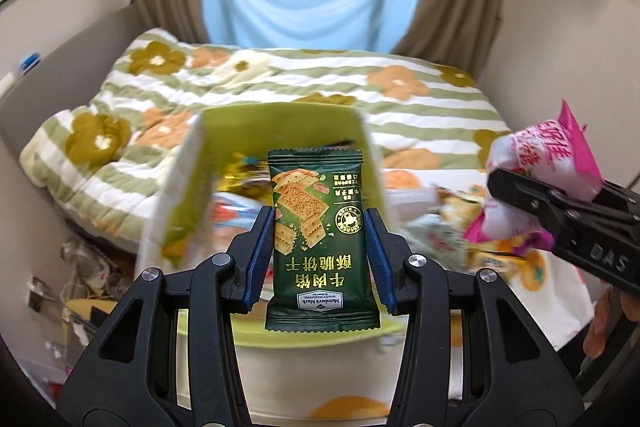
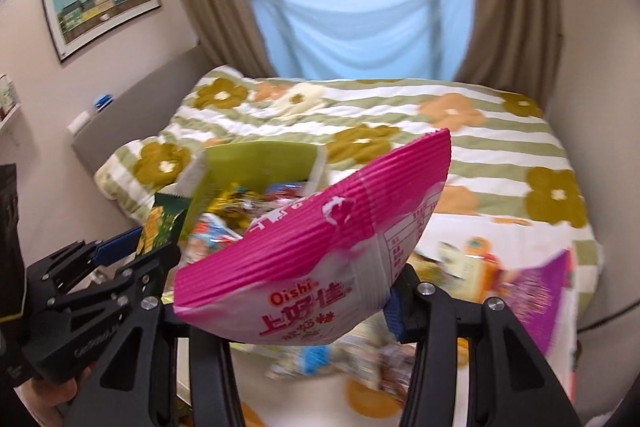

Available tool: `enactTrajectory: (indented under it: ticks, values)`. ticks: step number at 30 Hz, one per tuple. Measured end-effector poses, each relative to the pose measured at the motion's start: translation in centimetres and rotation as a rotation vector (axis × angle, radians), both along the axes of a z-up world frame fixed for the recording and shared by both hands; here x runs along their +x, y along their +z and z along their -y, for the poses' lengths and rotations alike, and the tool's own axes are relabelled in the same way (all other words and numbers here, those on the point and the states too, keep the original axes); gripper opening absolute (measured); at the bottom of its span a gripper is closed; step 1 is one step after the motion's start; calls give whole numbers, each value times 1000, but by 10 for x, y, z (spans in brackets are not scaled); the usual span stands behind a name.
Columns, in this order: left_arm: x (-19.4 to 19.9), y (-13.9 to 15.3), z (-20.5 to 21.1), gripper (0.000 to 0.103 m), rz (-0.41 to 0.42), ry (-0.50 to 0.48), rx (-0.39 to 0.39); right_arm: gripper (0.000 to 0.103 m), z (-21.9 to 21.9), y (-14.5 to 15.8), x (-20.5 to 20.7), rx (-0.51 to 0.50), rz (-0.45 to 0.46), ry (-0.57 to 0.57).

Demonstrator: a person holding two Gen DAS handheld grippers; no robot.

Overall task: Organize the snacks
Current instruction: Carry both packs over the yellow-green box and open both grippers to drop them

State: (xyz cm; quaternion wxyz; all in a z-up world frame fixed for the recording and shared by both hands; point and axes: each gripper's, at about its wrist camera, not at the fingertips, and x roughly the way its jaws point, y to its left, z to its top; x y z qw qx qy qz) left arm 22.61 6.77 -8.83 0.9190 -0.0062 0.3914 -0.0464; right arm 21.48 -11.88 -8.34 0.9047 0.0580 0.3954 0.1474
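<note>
Both grippers carry snack packets above the flowered bed.
Left gripper is clamped on a green Member's Mark cracker packet over the green box; right gripper pinches a pink Oishi bag beside it.

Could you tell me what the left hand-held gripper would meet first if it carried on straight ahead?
Probably the open green box: the left hand-held gripper, shut on a green cracker packet, points into it, toward the snacks inside, though blur leaves depth unclear.
</note>
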Motion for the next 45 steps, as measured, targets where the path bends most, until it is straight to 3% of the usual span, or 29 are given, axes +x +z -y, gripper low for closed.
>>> enactTrajectory:
  ticks: [6, 12, 13, 14, 16, 25, 28, 32, 36, 37, 40, 45]
  values:
    - [24, -25, -60, 41, -67, 47, 11, 45, -60, -15, 18, 6, -44, 80]
    - [36, -56, -83, 44, -137, 18, 5, 45, -94, -35, 26, -18, -104, 126]
    - [39, -61, -84, 53, -149, 11, 1, 45, -99, -39, 27, -24, -112, 129]
    - [41, -64, -85, 76, -156, 10, 1, 45, -101, -40, 28, -28, -120, 128]
    - [38, -66, -87, 100, -145, 11, 10, 45, -104, -45, 29, -31, -136, 123]
    - [22, -60, -105, 101, -130, 35, -11, 45, -114, -65, 28, -87, -189, 153]
    - [17, -56, -110, 101, -131, 83, -3, 45, -119, -69, 31, -88, -192, 179]
    - [10, -52, -125, 101, -134, 128, -86, 45, -131, -69, 35, -61, -195, 218]
    - [10, -51, -132, 101, -135, 157, -101, 48, -144, -66, 37, -61, -181, 236]
    - [9, -50, -132, 101, -131, 162, -98, 55, -146, -67, 38, -63, -181, 237]
    - [6, -49, -131, 101, -127, 163, -90, 93, -147, -70, 38, -46, -187, 245]
    - [4, -57, -128, 101, -132, 145, -72, 95, -139, -72, 31, -47, -176, 222]
